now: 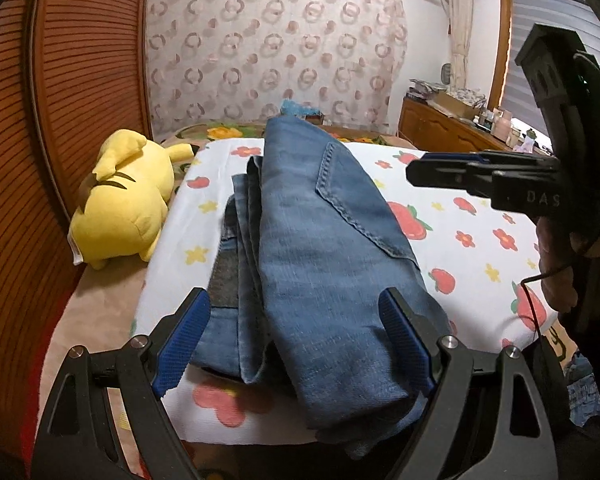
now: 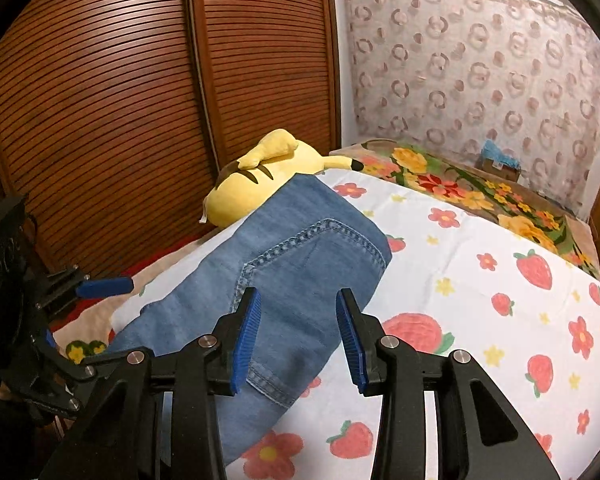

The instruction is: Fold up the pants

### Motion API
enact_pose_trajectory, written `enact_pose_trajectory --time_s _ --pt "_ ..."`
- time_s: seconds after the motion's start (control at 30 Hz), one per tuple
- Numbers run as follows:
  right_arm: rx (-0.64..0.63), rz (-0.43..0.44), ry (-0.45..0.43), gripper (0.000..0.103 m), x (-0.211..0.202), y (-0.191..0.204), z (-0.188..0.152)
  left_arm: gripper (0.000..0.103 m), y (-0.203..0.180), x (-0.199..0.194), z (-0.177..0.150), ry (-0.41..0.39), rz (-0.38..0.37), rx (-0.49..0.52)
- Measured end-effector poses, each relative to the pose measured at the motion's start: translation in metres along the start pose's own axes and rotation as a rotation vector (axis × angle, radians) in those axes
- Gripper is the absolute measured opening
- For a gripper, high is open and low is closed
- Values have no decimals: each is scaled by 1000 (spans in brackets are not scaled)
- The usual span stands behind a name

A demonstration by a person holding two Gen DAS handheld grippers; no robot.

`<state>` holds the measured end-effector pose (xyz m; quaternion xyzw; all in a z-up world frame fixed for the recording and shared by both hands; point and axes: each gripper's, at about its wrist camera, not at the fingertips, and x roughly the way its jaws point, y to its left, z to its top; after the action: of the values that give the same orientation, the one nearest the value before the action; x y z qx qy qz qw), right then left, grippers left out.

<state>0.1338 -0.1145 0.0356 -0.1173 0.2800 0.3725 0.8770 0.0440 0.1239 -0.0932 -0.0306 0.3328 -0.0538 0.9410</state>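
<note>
Pants (image 1: 324,240) folded, on strawberry sheet (image 1: 472,216)

Blue denim on the pants (image 1: 324,240), faded paler along the folds, with lighter stitching tracing the pocket seam and a dark grey patch on the layer beneath. Under them a white sheet (image 2: 480,300) scattered with red strawberries, red flowers and small yellow ones. Bright yellow plush toy (image 1: 120,204), dark brown stripes on its back. Beyond, a blanket (image 2: 452,184) blooming orange, red and green. Reddish-brown slatted wardrobe doors (image 2: 120,100); pale curtain (image 1: 272,40) printed with pinkish-brown rings. Blue ribbed pads (image 2: 248,336) on black gripper fingers.
</note>
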Motion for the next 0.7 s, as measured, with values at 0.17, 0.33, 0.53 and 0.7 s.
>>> enact_pose_trajectory --time_s 0.17,0.33,0.53,0.7 --pt "15 -5 14 41 12 -7 0 77 -2 1 -5 3 -53 -16" --pt "19 -7 26 41 19 -11 0 52 -5 7 -13 26 -88 -20" --pt "24 -9 38 41 27 -20 6 18 -6 -8 -12 -33 -116 -29" --pt "32 13 54 51 43 -31 19 17 4 -18 -7 -66 -91 -47"
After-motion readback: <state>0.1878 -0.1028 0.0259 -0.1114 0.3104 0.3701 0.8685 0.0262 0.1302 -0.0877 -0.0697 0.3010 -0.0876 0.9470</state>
